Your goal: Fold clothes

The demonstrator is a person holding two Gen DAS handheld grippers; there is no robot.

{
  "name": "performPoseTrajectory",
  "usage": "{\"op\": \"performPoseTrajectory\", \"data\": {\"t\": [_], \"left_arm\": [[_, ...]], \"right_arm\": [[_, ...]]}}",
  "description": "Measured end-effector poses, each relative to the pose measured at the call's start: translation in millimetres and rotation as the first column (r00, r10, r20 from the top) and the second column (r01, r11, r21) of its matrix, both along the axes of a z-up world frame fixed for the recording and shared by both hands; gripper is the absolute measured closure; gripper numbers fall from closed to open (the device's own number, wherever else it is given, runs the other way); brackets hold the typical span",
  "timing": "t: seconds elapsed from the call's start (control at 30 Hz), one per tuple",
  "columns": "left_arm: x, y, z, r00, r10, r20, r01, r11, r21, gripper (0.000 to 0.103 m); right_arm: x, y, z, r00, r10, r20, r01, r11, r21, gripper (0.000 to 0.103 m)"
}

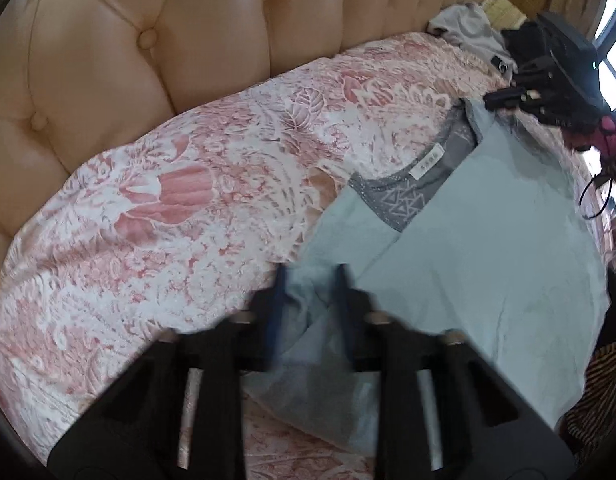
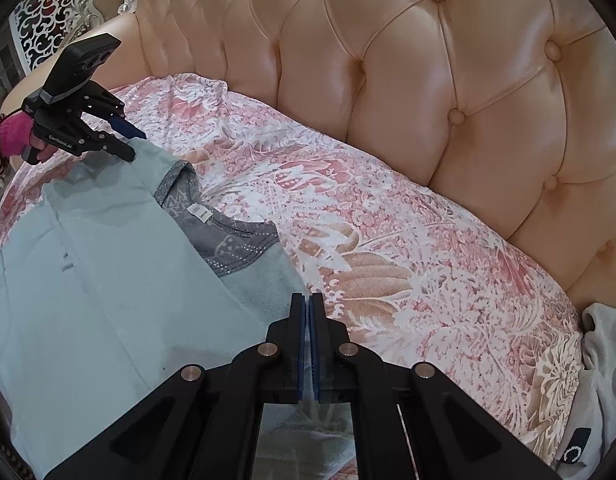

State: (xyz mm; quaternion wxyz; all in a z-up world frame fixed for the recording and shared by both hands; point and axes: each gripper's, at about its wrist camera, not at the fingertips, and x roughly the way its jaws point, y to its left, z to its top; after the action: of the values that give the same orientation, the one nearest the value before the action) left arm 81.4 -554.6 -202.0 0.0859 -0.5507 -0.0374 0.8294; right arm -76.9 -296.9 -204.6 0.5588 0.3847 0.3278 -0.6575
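Observation:
A light blue shirt (image 1: pixel 487 240) (image 2: pixel 108 260) with a grey patterned neck lining and a white label lies spread on the pink floral cover. In the left wrist view my left gripper (image 1: pixel 311 292) has a bunched fold of its sleeve filling the gap between the blue pads. The right wrist view shows the left gripper (image 2: pixel 128 142) at the shirt's far corner. My right gripper (image 2: pixel 309 300) has its pads pressed together at the shirt's near shoulder edge. From the left wrist view, the right gripper (image 1: pixel 491 98) pinches that corner by the collar.
A tufted peach leather backrest (image 1: pixel 148 60) (image 2: pixel 427 100) rises behind the floral cover (image 1: pixel 148 220) (image 2: pixel 387 260). A pale garment (image 1: pixel 463 28) lies at the cover's end, and a white cloth (image 2: pixel 603 360) at its right edge. A striped sleeve (image 1: pixel 599 392) shows at the right.

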Motion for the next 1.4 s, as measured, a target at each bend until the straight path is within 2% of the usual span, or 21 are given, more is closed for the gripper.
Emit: {"op": "performPoseTrajectory", "data": {"t": [0.17, 0.3, 0.43, 0.53, 0.63, 0.7, 0.77, 0.83, 1.0, 1.1, 1.17, 1.23, 1.3, 1.4], "left_arm": [[12, 21, 16, 0.998, -0.013, -0.057, 0.004, 0.988, -0.155, 0.094], [30, 34, 51, 0.987, -0.018, -0.159, -0.022, 0.969, -0.247, 0.094], [38, 35, 87, 0.976, -0.023, -0.215, -0.043, 0.954, -0.298, 0.094], [27, 28, 100, 0.973, -0.013, -0.230, -0.065, 0.942, -0.328, 0.094], [5, 16, 94, 0.978, 0.013, -0.207, -0.079, 0.946, -0.316, 0.093], [-10, 14, 70, 0.988, 0.014, -0.156, -0.065, 0.942, -0.328, 0.093], [-21, 15, 44, 0.995, 0.015, -0.096, -0.048, 0.937, -0.346, 0.093], [-30, 15, 19, 0.999, 0.018, -0.043, -0.032, 0.933, -0.359, 0.093], [-17, 7, 22, 0.997, 0.030, -0.071, -0.051, 0.947, -0.317, 0.093], [-14, 1, 25, 0.996, 0.040, -0.076, -0.061, 0.952, -0.301, 0.093], [-14, 2, 23, 0.996, 0.042, -0.075, -0.063, 0.952, -0.300, 0.093], [-14, 4, 20, 0.996, 0.040, -0.075, -0.061, 0.949, -0.308, 0.093], [-13, 7, 19, 0.996, 0.032, -0.081, -0.056, 0.947, -0.315, 0.093], [-12, 5, 19, 0.996, 0.036, -0.085, -0.061, 0.948, -0.313, 0.093]], "right_arm": [[6, 4, 10, 0.998, -0.025, -0.053, 0.023, 0.999, -0.031, 0.101], [20, 13, 31, 0.992, -0.033, -0.124, 0.025, 0.998, -0.066, 0.101], [30, 23, 60, 0.979, -0.049, -0.196, 0.026, 0.992, -0.122, 0.101], [24, 18, 78, 0.971, -0.079, -0.226, 0.044, 0.987, -0.156, 0.101], [2, 1, 82, 0.969, -0.114, -0.219, 0.081, 0.985, -0.155, 0.101], [-11, -12, 72, 0.970, -0.125, -0.209, 0.100, 0.987, -0.128, 0.101], [-26, -29, 46, 0.976, -0.133, -0.170, 0.127, 0.991, -0.047, 0.101], [-35, -36, 25, 0.988, -0.138, -0.071, 0.140, 0.990, 0.018, 0.098], [-40, -20, 2, 0.989, -0.127, 0.076, 0.125, 0.992, 0.035, 0.095], [-45, -16, -12, 0.985, -0.134, 0.112, 0.130, 0.991, 0.041, 0.079], [-48, -15, -17, 0.979, -0.135, 0.150, 0.130, 0.991, 0.044, 0.058], [-45, -19, -16, 0.980, -0.107, 0.168, 0.105, 0.994, 0.022, 0.051], [-40, -22, -12, 0.983, -0.068, 0.171, 0.070, 0.998, -0.007, 0.050], [-32, -34, -15, 0.993, -0.007, 0.120, 0.005, 1.000, 0.018, 0.050]]}}
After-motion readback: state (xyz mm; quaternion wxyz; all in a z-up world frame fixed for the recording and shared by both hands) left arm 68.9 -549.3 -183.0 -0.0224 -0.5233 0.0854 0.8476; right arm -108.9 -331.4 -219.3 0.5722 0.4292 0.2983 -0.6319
